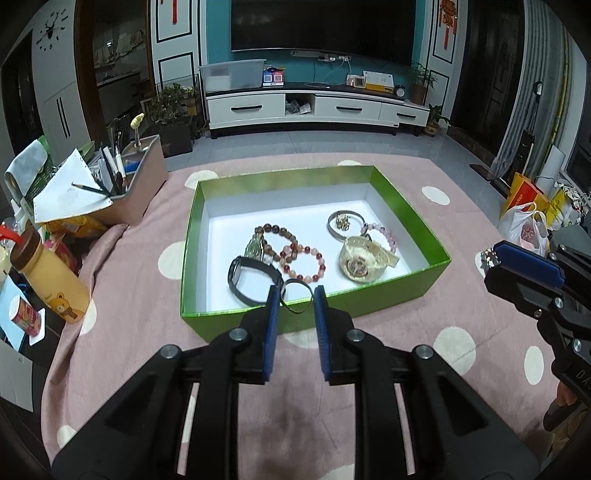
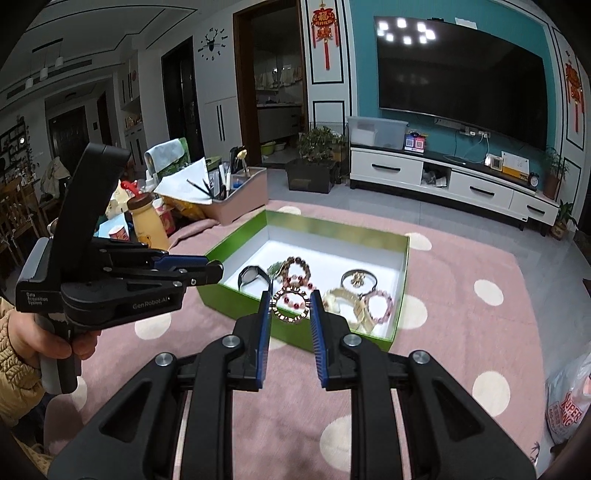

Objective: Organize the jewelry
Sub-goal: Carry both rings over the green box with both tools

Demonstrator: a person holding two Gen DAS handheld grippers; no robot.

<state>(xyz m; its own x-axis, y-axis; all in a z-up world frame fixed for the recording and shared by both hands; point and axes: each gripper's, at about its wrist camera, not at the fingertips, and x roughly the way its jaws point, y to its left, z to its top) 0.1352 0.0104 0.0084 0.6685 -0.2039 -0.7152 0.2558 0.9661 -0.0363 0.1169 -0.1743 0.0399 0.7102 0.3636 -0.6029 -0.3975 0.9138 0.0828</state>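
The left gripper point(image 1: 294, 295) pinched a thin dark ring bangle point(image 1: 295, 297); the right gripper point(image 2: 289, 304) pinched a sparkling studded bracelet point(image 2: 290, 305). Both hung above the green box point(image 1: 406, 206) of jewelry. The step was carrying; next, I think, each piece needs a free place inside.

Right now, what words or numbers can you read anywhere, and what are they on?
"Data Acquisition System": on the left gripper, on its body.
"GenRobot.AI": same gripper, lower on its side.
"SUPER": partly cut off, on the white plastic bag.
Red wall hanging, yellow bear bottle, wall clock: too small or blurred to read.
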